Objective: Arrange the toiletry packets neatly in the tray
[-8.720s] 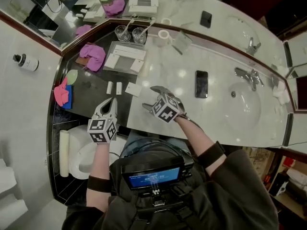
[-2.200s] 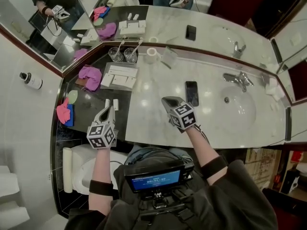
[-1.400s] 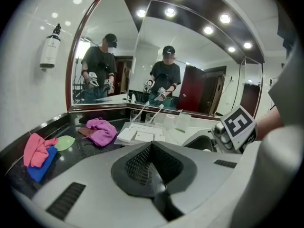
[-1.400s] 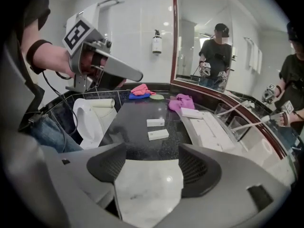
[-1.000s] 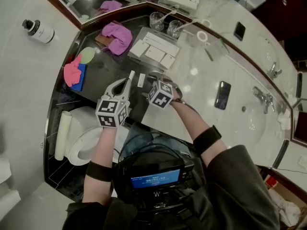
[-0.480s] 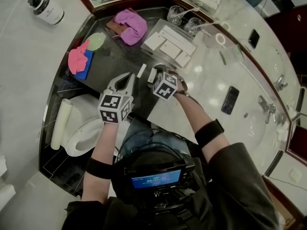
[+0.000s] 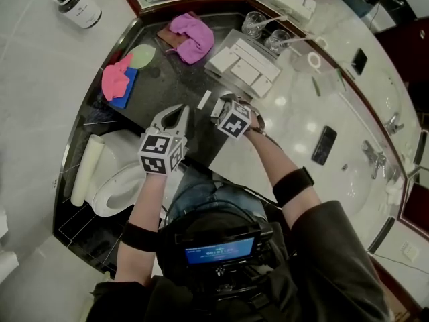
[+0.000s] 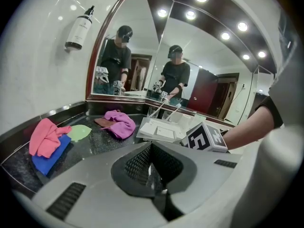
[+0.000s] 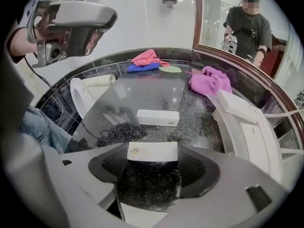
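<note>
Right gripper [image 7: 226, 103]: points steeply down at the dark bench [image 7: 167, 86], close to its front edge. Has just been closing its fingers and now presses them on the two short ends of the near packet [image 9: 152, 152], flat on the stone.

Far packet [image 9: 157, 118]: lies just beyond, parallel to the first and apart from it.

Left gripper [image 7: 179, 114]: hangs at the front edge just left of the right one, with fingers shut together on nothing.

Tray [image 7: 242, 44]: sits further back, at the seam of dark stone and pale marble. Holds a row of white packets. Near rim apart from both loose packets, with bare stone between.

More bare stone to the left, up to the pink cloth [image 7: 115, 79]. Purple cloth [image 7: 193, 29] just beside the tray's left end.
</note>
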The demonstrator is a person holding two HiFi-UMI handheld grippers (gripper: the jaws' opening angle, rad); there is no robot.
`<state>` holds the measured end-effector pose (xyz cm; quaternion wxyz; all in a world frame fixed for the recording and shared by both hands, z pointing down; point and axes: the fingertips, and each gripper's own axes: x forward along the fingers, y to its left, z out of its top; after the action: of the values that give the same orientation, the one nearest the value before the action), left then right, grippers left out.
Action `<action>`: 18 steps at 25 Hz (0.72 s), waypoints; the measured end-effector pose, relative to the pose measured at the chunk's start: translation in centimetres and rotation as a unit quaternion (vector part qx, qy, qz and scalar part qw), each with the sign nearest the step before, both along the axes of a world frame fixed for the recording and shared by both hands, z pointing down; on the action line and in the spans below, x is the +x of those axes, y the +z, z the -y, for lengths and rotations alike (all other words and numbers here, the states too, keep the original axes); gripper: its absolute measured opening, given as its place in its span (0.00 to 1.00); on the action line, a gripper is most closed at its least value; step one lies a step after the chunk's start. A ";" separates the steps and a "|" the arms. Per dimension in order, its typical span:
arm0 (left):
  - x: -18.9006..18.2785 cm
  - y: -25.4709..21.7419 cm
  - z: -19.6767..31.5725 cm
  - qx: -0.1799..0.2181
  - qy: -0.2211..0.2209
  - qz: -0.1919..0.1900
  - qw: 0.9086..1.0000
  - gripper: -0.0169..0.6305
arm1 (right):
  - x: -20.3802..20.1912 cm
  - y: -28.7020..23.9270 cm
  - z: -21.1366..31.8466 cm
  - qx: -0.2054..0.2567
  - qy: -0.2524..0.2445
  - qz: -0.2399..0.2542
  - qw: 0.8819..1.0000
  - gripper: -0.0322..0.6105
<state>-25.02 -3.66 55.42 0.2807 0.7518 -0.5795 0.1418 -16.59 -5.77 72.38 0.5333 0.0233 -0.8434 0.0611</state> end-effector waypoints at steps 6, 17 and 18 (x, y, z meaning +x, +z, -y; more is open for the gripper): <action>0.4 -0.2 -0.2 0.000 0.005 0.003 1.000 0.03 | 0.5 -1.5 0.3 0.009 0.022 0.020 1.000 0.58; 3.5 -1.3 0.3 0.008 0.041 0.014 0.999 0.03 | 4.4 -8.8 0.7 0.021 0.110 0.106 0.988 0.58; 4.0 -1.3 0.5 0.008 0.048 0.016 0.999 0.03 | 5.0 -9.5 0.6 0.025 0.116 0.110 0.987 0.58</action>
<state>-21.00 -4.12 54.07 0.2587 0.7785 -0.5483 0.1624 -11.58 -6.42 62.88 0.4254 0.1277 -0.8899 0.1039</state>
